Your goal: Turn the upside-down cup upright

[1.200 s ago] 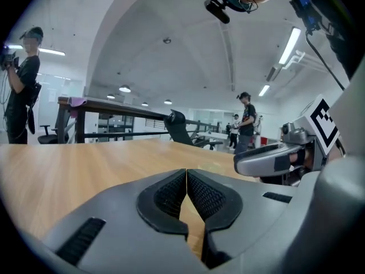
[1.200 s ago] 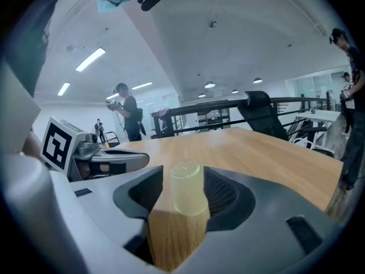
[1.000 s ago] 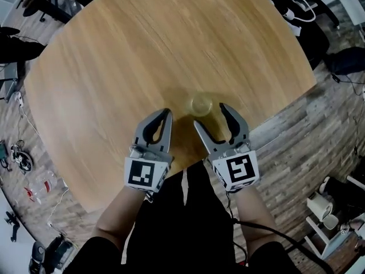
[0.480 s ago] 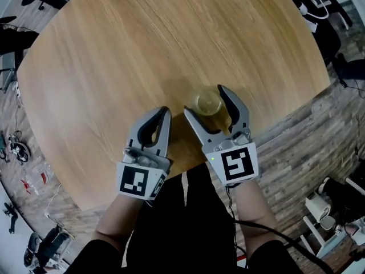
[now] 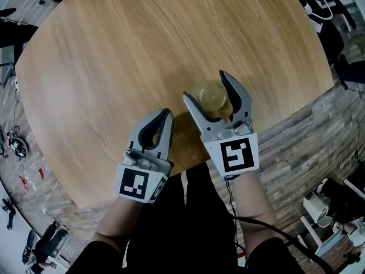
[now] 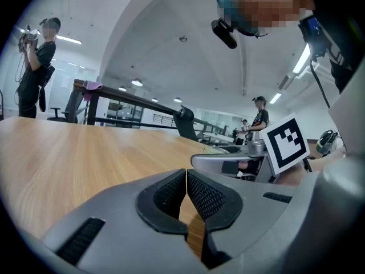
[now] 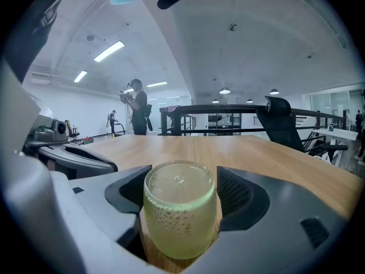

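A yellow-green translucent cup [image 5: 209,97] stands upside-down, base up, on the round wooden table [image 5: 125,50] near its front edge. My right gripper [image 5: 204,85] reaches around it with one jaw on each side. Its jaws have just been opening and stand wide, with the cup between them. In the right gripper view the cup [image 7: 179,210] fills the gap between the pads [image 7: 236,190], and a thin slit shows at the right pad. My left gripper [image 5: 164,114] lies to the left of the cup, shut and empty, its pads [image 6: 171,193] meeting.
The table's curved front edge [image 5: 171,173] runs just under both grippers. Wood-plank floor [image 5: 302,141] with cables and equipment lies to the right. A person [image 7: 137,113] stands beyond the far side of the table, next to a railing and an office chair [image 7: 282,121].
My right gripper has moved forward, from behind the cup to around it, and its jaws have spread wider. The left gripper has barely shifted.
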The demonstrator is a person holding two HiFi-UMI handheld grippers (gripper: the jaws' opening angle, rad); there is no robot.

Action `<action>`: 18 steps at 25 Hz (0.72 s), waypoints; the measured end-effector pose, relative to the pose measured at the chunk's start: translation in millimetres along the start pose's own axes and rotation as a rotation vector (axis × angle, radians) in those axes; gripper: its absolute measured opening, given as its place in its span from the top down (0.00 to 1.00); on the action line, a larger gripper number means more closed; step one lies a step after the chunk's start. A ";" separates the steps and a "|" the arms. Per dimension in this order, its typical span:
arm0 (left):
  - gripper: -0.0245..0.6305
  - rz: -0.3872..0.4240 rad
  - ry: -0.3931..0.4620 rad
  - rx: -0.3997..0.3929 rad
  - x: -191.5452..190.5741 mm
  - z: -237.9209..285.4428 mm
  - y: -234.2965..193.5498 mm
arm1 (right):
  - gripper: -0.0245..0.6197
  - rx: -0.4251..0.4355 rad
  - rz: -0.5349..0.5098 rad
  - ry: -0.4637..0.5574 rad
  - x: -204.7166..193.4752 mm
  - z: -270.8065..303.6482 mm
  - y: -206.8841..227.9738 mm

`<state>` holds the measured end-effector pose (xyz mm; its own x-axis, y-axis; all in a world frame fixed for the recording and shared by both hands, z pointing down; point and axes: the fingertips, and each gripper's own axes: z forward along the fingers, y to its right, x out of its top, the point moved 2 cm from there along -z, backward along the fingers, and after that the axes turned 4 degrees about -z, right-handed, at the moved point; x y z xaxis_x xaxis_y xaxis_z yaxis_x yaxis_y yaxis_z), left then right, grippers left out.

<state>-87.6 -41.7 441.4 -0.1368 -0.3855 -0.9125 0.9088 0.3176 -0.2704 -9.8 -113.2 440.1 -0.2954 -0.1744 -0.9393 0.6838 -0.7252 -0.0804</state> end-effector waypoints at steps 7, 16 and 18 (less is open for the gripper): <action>0.95 -0.011 -0.004 -0.004 -2.7 -1.3 -0.6 | 0.50 -0.004 -0.012 0.015 -2.0 1.8 -0.6; 0.95 -0.002 -0.007 -0.015 -0.4 1.7 -0.9 | 0.50 -0.055 0.044 0.107 19.4 -14.2 14.2; 0.95 0.004 -0.005 -0.028 3.9 2.6 2.4 | 0.50 -0.045 0.077 0.152 38.6 -22.7 21.6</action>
<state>-84.9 -44.7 438.0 -0.1307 -0.3884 -0.9122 0.8982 0.3430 -0.2748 8.8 -120.5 394.5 -0.1390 -0.1224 -0.9827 0.7304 -0.6827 -0.0183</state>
